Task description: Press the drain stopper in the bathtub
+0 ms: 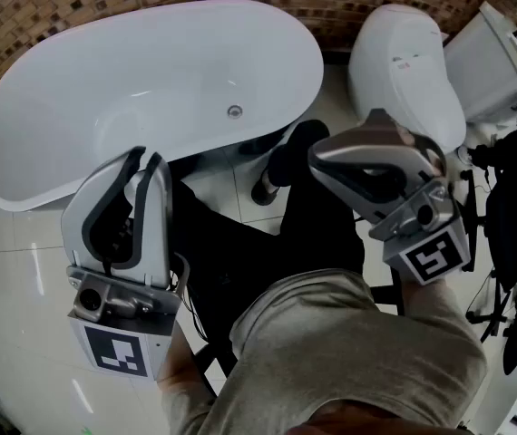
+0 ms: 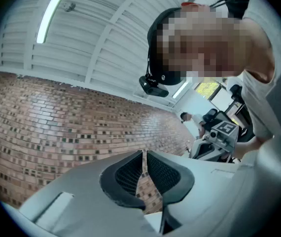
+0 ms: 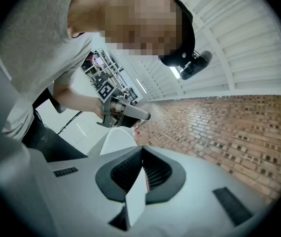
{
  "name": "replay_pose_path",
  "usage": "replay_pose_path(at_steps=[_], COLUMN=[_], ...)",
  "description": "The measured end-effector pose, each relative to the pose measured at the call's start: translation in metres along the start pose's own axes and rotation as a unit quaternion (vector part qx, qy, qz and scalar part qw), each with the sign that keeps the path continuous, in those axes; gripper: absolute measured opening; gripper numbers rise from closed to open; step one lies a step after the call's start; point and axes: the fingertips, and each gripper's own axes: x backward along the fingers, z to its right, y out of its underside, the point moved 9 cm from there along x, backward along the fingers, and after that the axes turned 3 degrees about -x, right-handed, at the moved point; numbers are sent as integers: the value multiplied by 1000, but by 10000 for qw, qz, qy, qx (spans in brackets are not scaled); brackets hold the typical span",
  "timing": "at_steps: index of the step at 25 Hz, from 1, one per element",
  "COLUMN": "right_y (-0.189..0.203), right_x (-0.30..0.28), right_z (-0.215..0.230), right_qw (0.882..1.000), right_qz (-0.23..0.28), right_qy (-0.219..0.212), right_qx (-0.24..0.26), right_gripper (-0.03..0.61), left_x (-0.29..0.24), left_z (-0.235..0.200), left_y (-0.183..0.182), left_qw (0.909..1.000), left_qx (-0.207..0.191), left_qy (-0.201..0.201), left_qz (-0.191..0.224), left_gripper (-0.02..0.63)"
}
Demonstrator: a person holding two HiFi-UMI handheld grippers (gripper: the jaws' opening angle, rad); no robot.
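both the left gripper (image 1: pixel 147 159) and the right gripper (image 1: pixel 320 159) are closed on nothing, held outside the bathtub (image 1: pixel 104 80). best to lower one closed tip squarely onto the drain stopper (image 1: pixel 234 111), then push straight down.

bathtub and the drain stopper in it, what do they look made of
The white oval bathtub looks like glossy acrylic or enamel: smooth, seamless, softly reflective. The small round drain stopper looks like shiny metal, perhaps chrome: silvery grey.
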Motion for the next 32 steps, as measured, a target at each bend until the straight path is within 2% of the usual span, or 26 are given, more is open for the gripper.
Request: replay_pose_path(at_steps=[3, 5, 9, 11, 12, 13, 14, 15, 18, 21, 24, 26, 27, 29, 32], right_y=[32, 58, 128, 172, 197, 224, 251, 276, 348, 417, 492, 543, 566, 603, 640], right_x=[-23, -42, -83, -103, -112, -119, -129, -139, -172, -207, -239, -253, -258, -264, -268], right_z=[4, 6, 11, 9, 6, 2, -2, -4, -10, -27, -54, -77, -89, -119, -172], right_qw=[9994, 9981, 9929, 9863, 9776, 9638, 9506, 9424, 9311, 9164, 9018, 8781, 8646, 8417, 8142], right_qz=[-203, -338, -645, -819, -1045, -1378, -1697, -1938, -2426, -2795, -3158, -3486, -3671, -4032, -4366], right_qy=[-138, -303, -669, -762, -756, -735, -742, -782, -957, -1106, -1348, -1575, -1709, -2090, -3001], right_qx=[-256, -408, -738, -1213, -1666, -2159, -2492, -2612, -2551, -2643, -2623, -2874, -2974, -2920, -2376], right_gripper=[0, 0, 0, 0, 0, 0, 0, 0, 0, 0, 0, 0, 0, 0, 0], left_x=[1, 2, 4, 6, 6, 5, 2, -1, -10, -22, -35, -41, -43, -48, -55], left_z=[-23, -37, -57, -66, -70, -74, -78, -80, -85, -90, -94, -96, -98, -101, -104], left_y=[32, 59, 117, 145, 158, 171, 183, 195, 234, 280, 333, 364, 376, 392, 413], left_qw=[9989, 9971, 9902, 9858, 9838, 9823, 9816, 9813, 9800, 9775, 9657, 9535, 9505, 9522, 9552], left_qx=[-97, -22, 456, 658, 721, 772, 821, 871, 818, 422, 79, 25, 81, 247, 337], left_qy=[-332, -474, -705, -806, -832, -838, -820, -777, -575, -480, -598, -794, -885, -1014, -1107], left_qz=[-324, -602, -1120, -1315, -1417, -1485, -1518, -1533, -1719, -2009, -2527, -2906, -2976, -2870, -2723], left_gripper=[29, 29, 29, 12, 12, 12, 11, 11, 12, 10, 11, 6, 6, 6, 6])
